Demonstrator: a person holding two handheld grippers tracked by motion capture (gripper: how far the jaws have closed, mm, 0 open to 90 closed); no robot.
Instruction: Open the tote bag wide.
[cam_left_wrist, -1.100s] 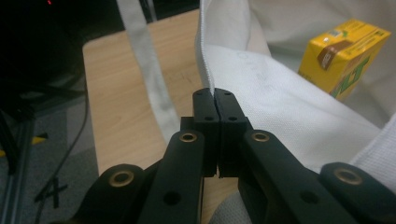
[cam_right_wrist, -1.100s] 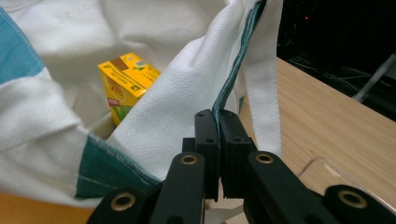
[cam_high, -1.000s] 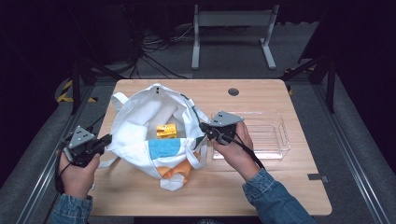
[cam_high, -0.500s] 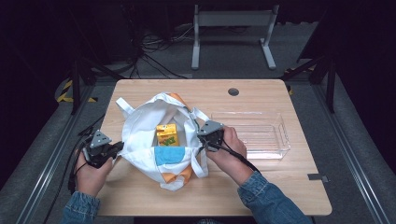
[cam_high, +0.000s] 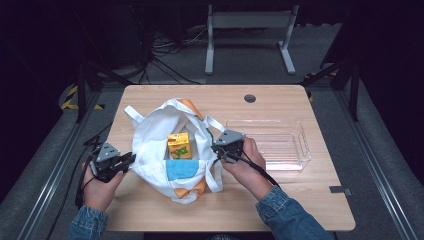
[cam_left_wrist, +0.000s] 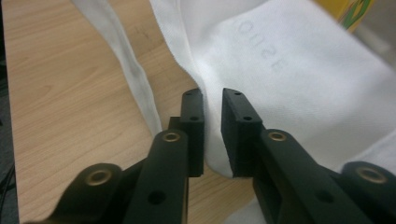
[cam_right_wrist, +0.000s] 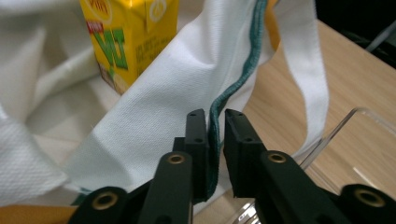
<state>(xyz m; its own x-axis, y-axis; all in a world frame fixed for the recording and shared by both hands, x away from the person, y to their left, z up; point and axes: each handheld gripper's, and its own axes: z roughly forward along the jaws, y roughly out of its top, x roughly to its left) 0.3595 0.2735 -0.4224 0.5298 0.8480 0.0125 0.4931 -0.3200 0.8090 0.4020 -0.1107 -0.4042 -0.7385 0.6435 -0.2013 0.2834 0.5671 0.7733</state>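
A white cloth bag (cam_high: 152, 132) with orange and blue patches lies open on the wooden table (cam_high: 280, 200). A yellow juice carton (cam_high: 179, 145) stands inside it, also seen in the right gripper view (cam_right_wrist: 130, 32). My left gripper (cam_high: 131, 157) is at the bag's left rim. Its jaws (cam_left_wrist: 212, 100) have just been opening, and a fold of white cloth (cam_left_wrist: 289, 70) sits loosely in the gap. My right gripper (cam_high: 215, 149) is at the bag's right rim. Its jaws (cam_right_wrist: 215, 116) have also been opening, with the green-stitched hem (cam_right_wrist: 233, 84) slack between them.
An empty clear plastic tray (cam_high: 295, 150) sits just right of my right hand, its corner visible in the right gripper view (cam_right_wrist: 355, 135). A bag strap (cam_left_wrist: 126, 70) trails over the wood on the left. A cable hole (cam_high: 249, 98) is near the far edge.
My left gripper has come in to the right toward the bag. The bag's mouth, stretched wide before, has narrowed and slackened. Both pairs of jaws have parted slightly.
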